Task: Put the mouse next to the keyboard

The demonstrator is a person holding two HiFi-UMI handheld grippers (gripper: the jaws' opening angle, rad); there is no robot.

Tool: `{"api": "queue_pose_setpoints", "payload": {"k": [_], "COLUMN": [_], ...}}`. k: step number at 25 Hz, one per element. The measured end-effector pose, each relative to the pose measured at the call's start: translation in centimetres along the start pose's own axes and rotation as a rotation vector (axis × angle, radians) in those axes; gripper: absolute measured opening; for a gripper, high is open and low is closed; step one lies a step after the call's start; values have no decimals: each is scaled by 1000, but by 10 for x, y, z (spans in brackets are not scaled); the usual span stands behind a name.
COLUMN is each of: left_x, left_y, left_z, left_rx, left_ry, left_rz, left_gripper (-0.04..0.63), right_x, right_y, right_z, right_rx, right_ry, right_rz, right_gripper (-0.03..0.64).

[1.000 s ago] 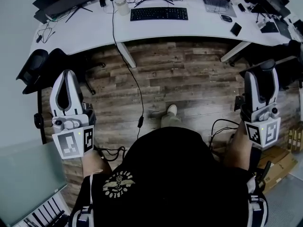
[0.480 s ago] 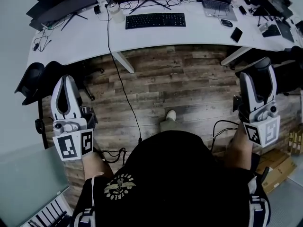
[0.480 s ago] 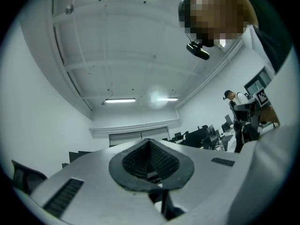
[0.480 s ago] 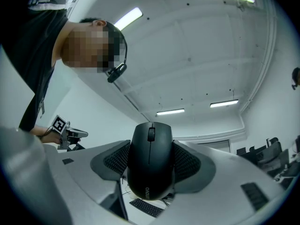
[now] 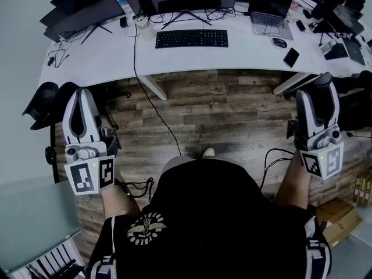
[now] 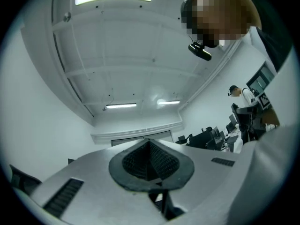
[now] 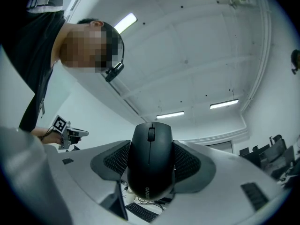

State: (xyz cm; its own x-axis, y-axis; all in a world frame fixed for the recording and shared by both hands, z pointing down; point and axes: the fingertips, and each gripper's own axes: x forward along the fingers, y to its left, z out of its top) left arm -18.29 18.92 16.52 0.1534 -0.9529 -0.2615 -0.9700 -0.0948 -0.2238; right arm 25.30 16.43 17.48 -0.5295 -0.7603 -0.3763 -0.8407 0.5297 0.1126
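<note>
The black keyboard [image 5: 193, 38] lies on the white desk [image 5: 116, 51] at the top of the head view. Over the wooden floor at the right, my right gripper [image 5: 318, 89] is shut on a black mouse [image 5: 325, 79], well short of the desk. In the right gripper view the mouse [image 7: 150, 161] sits upright between the two pads, pointing at the ceiling. My left gripper [image 5: 82, 93] hangs at the left over the floor, shut and empty. Its pads [image 6: 140, 163] meet in the left gripper view.
A second mouse [image 5: 279, 42], a phone [image 5: 291, 57] and a laptop [image 5: 268, 16] lie right of the keyboard. A bottle [image 5: 143, 27] and monitors stand to the left and behind. A black cable [image 5: 156, 106] runs from the desk over the floor. A dark chair [image 5: 40, 100] stands at the left.
The desk and keyboard have slid lower in the head view, so they are nearer. Both grippers keep almost the same place, and the right one still holds the mouse.
</note>
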Motion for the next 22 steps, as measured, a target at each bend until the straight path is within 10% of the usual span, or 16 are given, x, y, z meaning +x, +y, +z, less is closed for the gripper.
{"api": "queue_pose_setpoints", "payload": {"k": [22], "left_x": [44], "left_y": [-15], "left_z": [-33], "left_rx": [10], "left_ry": [30], "left_rz": [-35], "left_gripper": [2], "right_x": [7], "right_y": [-32], "right_z": [-25], "right_rx": [4], "right_ry": [21], "right_rz": [-43], "right_gripper": [285]}}
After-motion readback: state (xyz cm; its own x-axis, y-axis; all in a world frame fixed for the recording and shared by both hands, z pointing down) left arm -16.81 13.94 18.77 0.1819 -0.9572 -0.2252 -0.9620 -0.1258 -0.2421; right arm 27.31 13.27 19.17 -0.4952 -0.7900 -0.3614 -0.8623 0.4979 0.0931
